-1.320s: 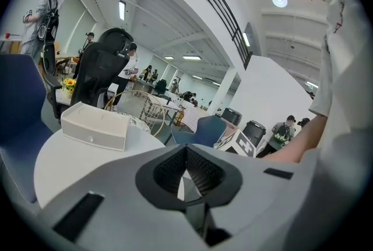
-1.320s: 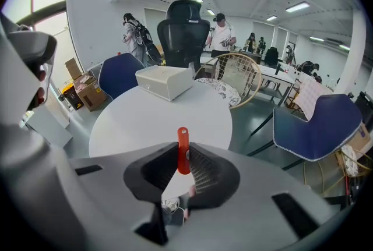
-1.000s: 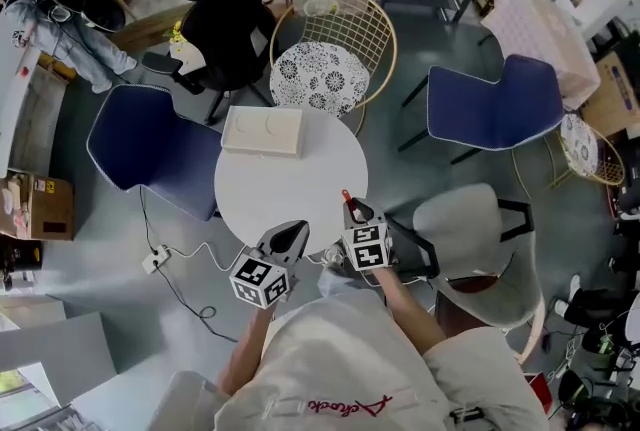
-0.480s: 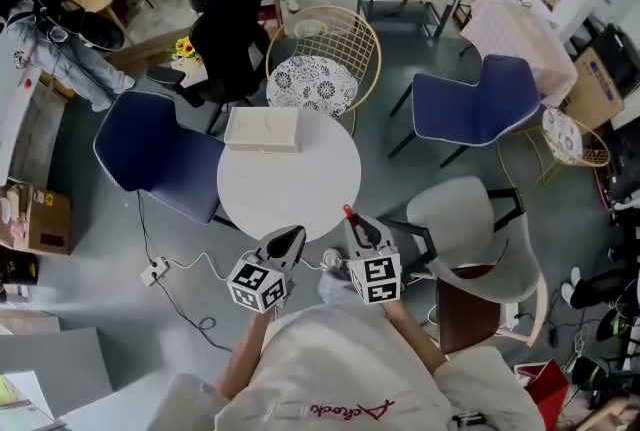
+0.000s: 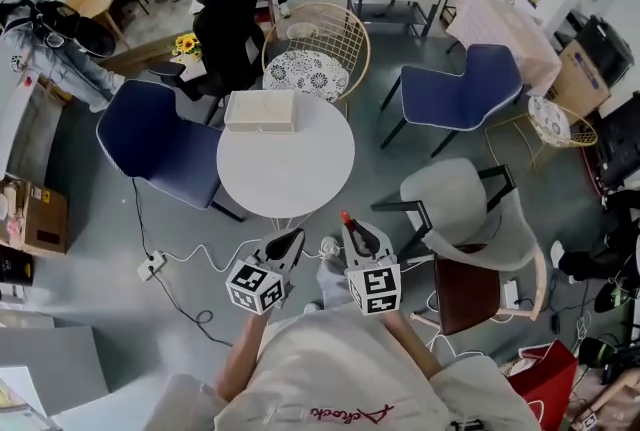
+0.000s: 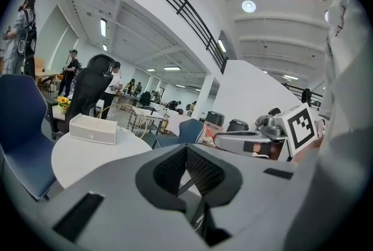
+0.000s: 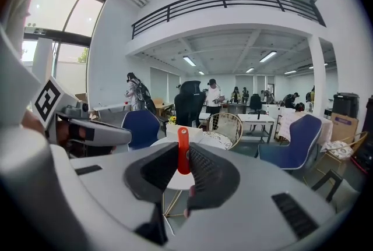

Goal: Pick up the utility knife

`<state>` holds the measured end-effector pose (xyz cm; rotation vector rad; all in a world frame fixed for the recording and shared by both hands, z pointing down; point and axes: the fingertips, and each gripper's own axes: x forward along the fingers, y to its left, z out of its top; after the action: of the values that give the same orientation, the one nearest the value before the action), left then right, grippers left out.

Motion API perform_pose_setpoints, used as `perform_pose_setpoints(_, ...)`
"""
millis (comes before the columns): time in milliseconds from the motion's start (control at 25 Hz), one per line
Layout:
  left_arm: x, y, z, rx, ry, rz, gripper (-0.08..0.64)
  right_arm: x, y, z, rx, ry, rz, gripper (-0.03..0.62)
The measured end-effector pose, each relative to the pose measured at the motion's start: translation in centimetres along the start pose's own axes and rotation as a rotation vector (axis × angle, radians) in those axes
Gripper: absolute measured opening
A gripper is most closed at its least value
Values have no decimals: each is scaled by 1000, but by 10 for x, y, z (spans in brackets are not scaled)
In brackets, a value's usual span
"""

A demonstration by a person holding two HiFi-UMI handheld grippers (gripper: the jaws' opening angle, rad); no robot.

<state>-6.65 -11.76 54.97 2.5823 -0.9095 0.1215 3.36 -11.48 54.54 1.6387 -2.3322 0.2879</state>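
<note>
The utility knife (image 7: 183, 151) is orange-red; it stands upright between the pads of my right gripper (image 7: 182, 163), which is shut on it. In the head view its red tip (image 5: 345, 217) sticks out past the right gripper (image 5: 352, 231), held over the floor just off the near edge of the round white table (image 5: 290, 179). My left gripper (image 5: 286, 244) hangs beside it, also off the table. Its jaws (image 6: 186, 165) meet at the tips with nothing between them. Each gripper shows in the other's view: right gripper (image 6: 245, 142), left gripper (image 7: 93, 132).
A flat white box (image 5: 261, 110) lies at the table's far edge. Blue chairs (image 5: 160, 144) (image 5: 460, 89), a wire chair (image 5: 315, 49) and a grey chair (image 5: 465, 209) ring the table. A white cable (image 5: 190, 254) runs on the floor. People stand in the background.
Both grippers have drawn back from the table edge toward the body. The right one, still shut on the knife, has also risen. The table now lies farther from the jaws.
</note>
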Motion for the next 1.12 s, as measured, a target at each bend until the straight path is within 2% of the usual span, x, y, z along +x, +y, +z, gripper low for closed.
perform_pose_setpoints(280,-37,-39,-25,2,-4,-9,12,-55,31,-16,6,-23,-8,67)
perform_pose_setpoints(520,-50,-61,-29,17,-18,-16,14,-86,44,-16,21,-58,-11,66)
perform_pose_setpoints(800,-56,-75,-34,29,-25,-27,12,-96,49,-12,-2,-83,-11,64)
perform_pose_setpoints(1120,-60,-79,-37,35,-26,-25,12,-101,50,-17,33,-90,-10,64)
